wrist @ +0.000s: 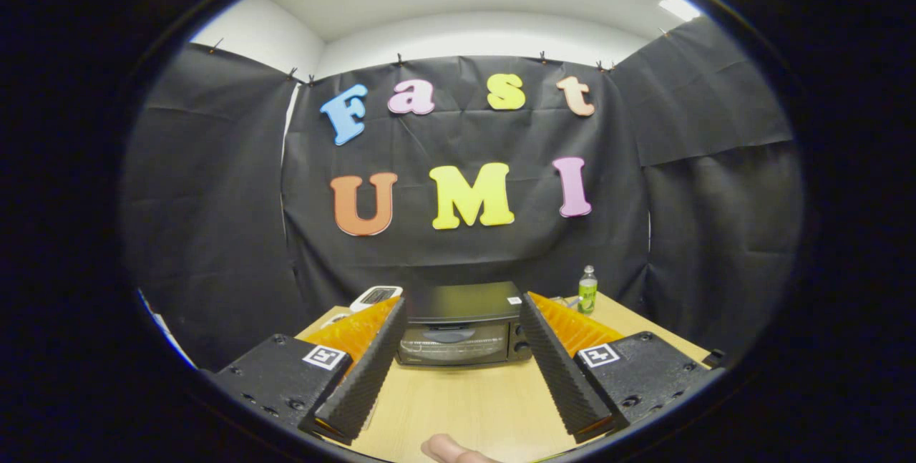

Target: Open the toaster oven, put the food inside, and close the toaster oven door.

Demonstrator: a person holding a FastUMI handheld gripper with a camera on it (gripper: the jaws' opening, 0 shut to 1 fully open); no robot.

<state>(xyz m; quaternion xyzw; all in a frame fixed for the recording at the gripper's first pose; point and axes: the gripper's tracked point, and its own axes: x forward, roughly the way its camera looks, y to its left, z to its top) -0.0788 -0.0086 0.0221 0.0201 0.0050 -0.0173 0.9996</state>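
On the left, a white device [376,296] sits on the wooden counter [465,406] just behind the left finger. The gripper [464,320] holds its ribbed black fingers [365,370] spread wide apart, gripping nothing. Between and beyond them stands the black toaster oven [464,323], its glass door closed. Near the fingers' base, a fingertip [447,449] shows. Right of the oven, a green-labelled bottle [587,290] stands upright near the counter's far edge.

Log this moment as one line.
hand-held gripper: open, holding nothing | toaster oven: beyond the fingers, door shut | bottle: beside oven | task: not begun
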